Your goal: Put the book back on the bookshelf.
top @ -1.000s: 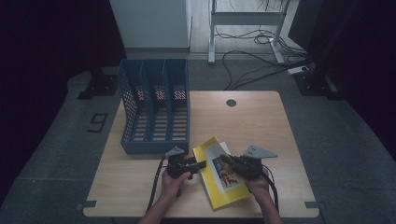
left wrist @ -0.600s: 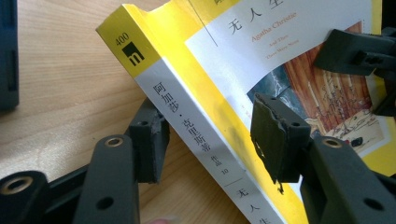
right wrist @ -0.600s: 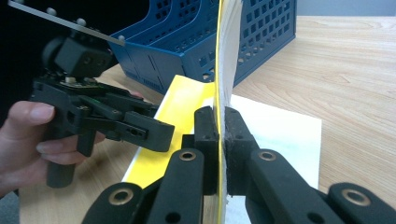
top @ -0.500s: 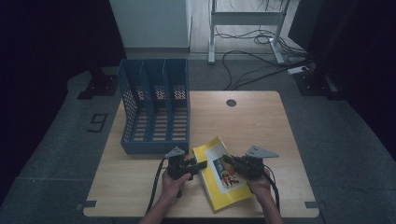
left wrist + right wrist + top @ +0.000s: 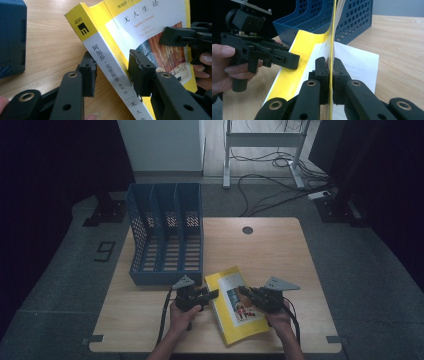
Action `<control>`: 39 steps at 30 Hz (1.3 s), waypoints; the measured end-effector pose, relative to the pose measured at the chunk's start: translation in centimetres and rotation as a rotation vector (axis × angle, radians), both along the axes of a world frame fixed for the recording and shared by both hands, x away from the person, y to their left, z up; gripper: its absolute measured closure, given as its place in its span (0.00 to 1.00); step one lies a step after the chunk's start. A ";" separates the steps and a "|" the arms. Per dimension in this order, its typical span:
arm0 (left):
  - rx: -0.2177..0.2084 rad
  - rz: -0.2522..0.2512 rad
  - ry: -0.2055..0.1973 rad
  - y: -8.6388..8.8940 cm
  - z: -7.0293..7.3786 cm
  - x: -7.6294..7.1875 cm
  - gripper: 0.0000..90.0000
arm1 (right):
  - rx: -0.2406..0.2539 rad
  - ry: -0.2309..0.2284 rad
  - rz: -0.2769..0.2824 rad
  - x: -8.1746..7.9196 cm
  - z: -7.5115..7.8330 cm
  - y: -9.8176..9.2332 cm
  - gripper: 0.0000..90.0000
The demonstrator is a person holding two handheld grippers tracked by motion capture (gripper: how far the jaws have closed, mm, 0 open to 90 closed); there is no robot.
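Observation:
A yellow paperback (image 5: 240, 317) lies near the table's front edge, between the two hands. My left gripper (image 5: 216, 293) reaches it from the left. In the left gripper view my left gripper (image 5: 112, 67) straddles the white spine (image 5: 110, 72), and its jaws have just been closing; I cannot see the pads pressing. My right gripper (image 5: 243, 292) comes in from the right. In the right gripper view my right gripper (image 5: 330, 67) is shut on the thin front cover (image 5: 294, 72), which stands lifted on edge above a white page (image 5: 359, 67).
A blue three-slot file organizer (image 5: 167, 240) stands at the back left of the wooden table (image 5: 270, 250), just beyond the book. A round cable hole (image 5: 247, 230) sits near the far edge. Cables and a desk frame lie on the floor behind.
The left gripper's jaws look narrower at the book's spine edge. Both hands and the book keep their places.

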State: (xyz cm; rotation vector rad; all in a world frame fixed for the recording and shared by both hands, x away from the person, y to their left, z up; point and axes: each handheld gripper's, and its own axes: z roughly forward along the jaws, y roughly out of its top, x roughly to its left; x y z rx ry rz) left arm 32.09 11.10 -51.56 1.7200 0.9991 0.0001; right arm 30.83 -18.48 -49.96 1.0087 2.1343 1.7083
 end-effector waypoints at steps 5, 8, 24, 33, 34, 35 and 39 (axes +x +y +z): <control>-0.007 -0.009 -0.015 0.3 0.4 -0.1 0.69 | 0.003 -0.004 0.004 -0.1 0.0 0.0 0.93; -0.017 -0.015 -0.025 0.3 0.5 -0.2 0.69 | 0.000 -0.009 0.007 -0.1 0.1 0.0 0.92; -0.014 -0.010 -0.038 0.2 0.7 -0.6 0.67 | 0.023 -0.006 0.030 -0.3 0.2 0.1 0.94; -0.030 -0.027 -0.058 0.1 0.9 -0.9 0.66 | 0.064 -0.021 0.078 -0.7 0.4 0.0 0.95; -0.031 -0.027 -0.060 0.1 0.9 -0.9 0.66 | 0.061 -0.024 0.078 -0.7 0.4 0.0 0.95; -0.032 -0.027 -0.059 0.1 1.0 -0.9 0.67 | 0.061 -0.023 0.078 -0.7 0.4 0.0 0.95; -0.042 -0.031 -0.057 0.3 1.1 -0.9 0.70 | 0.055 -0.022 0.072 -0.7 0.4 0.0 0.94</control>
